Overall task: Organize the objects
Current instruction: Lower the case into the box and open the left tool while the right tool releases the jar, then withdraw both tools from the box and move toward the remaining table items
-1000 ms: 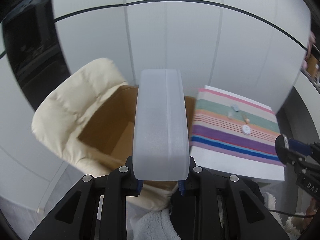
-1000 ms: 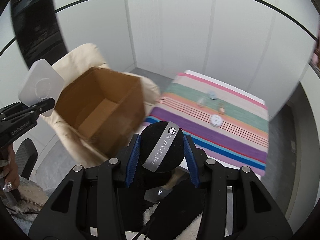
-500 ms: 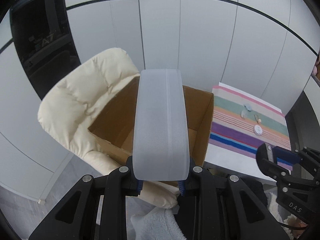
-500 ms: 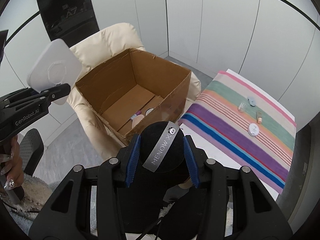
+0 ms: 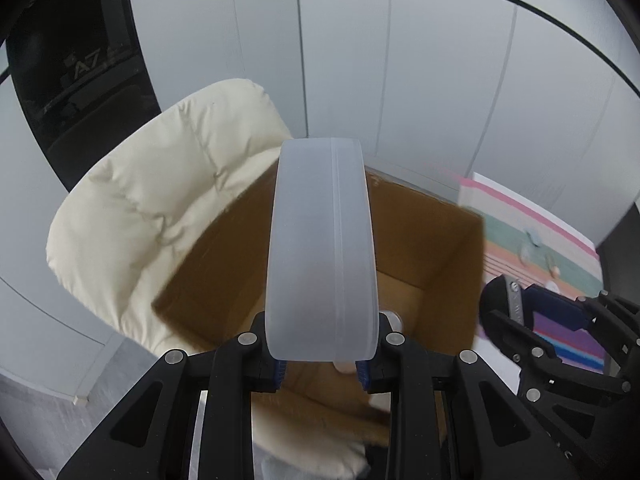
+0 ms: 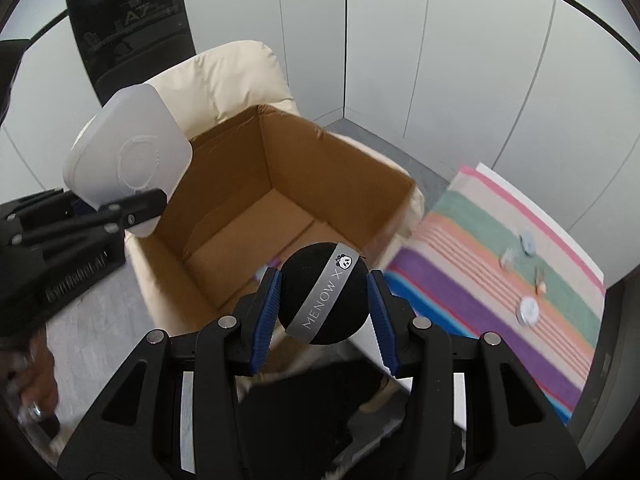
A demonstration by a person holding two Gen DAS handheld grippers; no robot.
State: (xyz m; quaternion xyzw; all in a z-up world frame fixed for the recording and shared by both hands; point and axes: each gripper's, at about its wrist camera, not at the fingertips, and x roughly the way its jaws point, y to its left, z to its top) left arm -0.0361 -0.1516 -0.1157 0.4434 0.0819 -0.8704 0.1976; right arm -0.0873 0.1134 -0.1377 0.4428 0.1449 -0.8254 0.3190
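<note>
Hand-held gripper [image 6: 324, 296] tight around black ball [image 6: 323, 294], over cardboard box [image 6: 224, 184]

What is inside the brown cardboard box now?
The cardboard box shows mostly bare floor. Small items lie near its front wall, but the black ball in the right claw covers them.

Both tongs point steeply down, side by side. Left tongs [image 5: 320, 364] are clamped tight on a frosted white case [image 5: 322, 248], right tongs [image 6: 324, 296] pinch a black ball [image 6: 323, 293] between blue pads [image 6: 265, 312].
</note>
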